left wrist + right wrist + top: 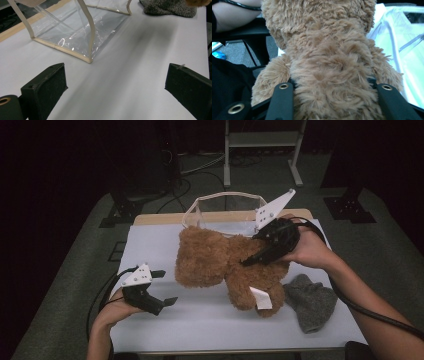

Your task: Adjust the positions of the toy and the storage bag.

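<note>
Right gripper (pixel 250 260): you are clamping its two black jaws around the plush bear's body at centre frame of the high view; in the right gripper view the curly fur is bulging between the jaws.
Plush bear (pixel 225 262): it is sitting in the middle of the table, a rounded brown toy with long, shaggy, matted pile (a white sewn-in label (pixel 261 298) is hanging low on it, toward the lower centre).
Left gripper (pixel 161 287): you are holding it at the lower left of the high view, jaws spread wide with nothing between them, above bare table.
Clear bag (pixel 82 32): glossy, creased transparent plastic with cream fabric piping and a strap, boxy in shape, lying in the upper left of the left gripper view, just behind the bear.
Grey knit piece (pixel 311 300): soft, flecked wool, lying crumpled at the lower right, just beside the bear.
Table (pixel 210 325): a smooth, matte, pale top with a wooden far edge.
</note>
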Action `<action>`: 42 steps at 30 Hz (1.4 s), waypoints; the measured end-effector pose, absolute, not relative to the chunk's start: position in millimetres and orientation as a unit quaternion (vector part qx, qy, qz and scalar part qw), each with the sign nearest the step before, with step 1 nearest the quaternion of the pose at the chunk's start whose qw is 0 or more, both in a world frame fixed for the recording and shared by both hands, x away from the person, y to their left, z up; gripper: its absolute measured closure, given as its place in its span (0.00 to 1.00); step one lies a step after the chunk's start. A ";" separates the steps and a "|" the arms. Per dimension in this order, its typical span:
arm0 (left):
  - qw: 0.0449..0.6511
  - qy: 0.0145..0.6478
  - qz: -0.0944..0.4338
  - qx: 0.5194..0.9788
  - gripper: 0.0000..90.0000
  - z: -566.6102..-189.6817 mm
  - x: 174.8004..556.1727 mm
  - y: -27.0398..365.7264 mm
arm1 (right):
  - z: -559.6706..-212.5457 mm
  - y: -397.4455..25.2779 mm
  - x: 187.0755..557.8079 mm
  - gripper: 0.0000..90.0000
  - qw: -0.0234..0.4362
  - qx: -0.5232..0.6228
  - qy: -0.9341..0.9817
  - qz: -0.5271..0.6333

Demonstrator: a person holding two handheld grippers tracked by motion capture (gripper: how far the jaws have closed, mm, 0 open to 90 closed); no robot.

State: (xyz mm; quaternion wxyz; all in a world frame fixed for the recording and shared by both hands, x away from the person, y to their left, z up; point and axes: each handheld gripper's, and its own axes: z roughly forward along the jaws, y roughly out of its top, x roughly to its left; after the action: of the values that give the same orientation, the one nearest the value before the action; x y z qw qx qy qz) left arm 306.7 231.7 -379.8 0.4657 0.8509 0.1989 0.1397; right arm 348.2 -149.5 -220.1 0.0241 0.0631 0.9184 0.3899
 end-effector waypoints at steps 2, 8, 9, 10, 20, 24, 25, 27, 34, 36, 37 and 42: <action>0.470 0.198 0.139 0.849 0.03 -379.2 307.0 231.9 | -212.0 -147.7 348.7 0.59 0.027 0.062 0.918 0.391; 0.471 0.198 0.136 0.849 0.03 -380.3 307.2 231.8 | -185.0 -141.3 350.6 0.59 0.036 0.060 0.917 0.394; 0.471 0.197 0.136 0.849 0.03 -380.0 307.3 232.0 | -178.7 -139.8 351.6 0.59 0.040 0.058 0.916 0.395; 0.470 0.196 0.138 0.849 0.03 -379.6 307.6 232.3 | -173.7 -139.0 352.7 0.59 0.043 0.056 0.916 0.394; 0.469 0.197 0.133 0.851 0.03 -381.2 308.8 232.9 | -127.8 -136.0 372.2 0.59 0.056 0.064 0.911 0.405; 0.470 0.198 0.135 0.850 0.03 -381.2 308.9 233.7 | -108.4 -132.0 383.1 0.59 0.071 0.068 0.912 0.399; 0.470 0.199 0.135 0.849 0.03 -381.3 308.9 234.1 | -103.9 -130.8 386.1 0.59 0.076 0.070 0.912 0.397; 0.469 0.201 0.135 0.849 0.03 -381.1 309.0 235.3 | -96.3 -128.7 394.0 0.59 0.082 0.074 0.912 0.395; 0.470 0.204 0.133 0.848 0.03 -383.1 309.5 236.0 | -86.5 -121.6 430.9 0.59 0.080 0.094 0.914 0.387; 0.470 0.206 0.135 0.848 0.03 -383.2 309.1 236.5 | -86.6 -120.5 443.2 0.59 0.080 0.101 0.914 0.385; 0.471 0.205 0.134 0.847 0.03 -383.1 308.9 237.3 | -87.0 -120.2 449.4 0.59 0.080 0.106 0.914 0.384; 0.470 0.209 0.135 0.847 0.03 -383.8 308.9 239.5 | -91.2 -119.4 480.4 0.59 0.083 0.123 0.913 0.379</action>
State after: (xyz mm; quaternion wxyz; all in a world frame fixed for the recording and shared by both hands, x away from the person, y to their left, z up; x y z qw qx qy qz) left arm 308.9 239.5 -383.8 0.4702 0.8468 0.2088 0.1353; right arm 480.4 -119.4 -91.2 0.0827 0.1235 0.9133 0.3791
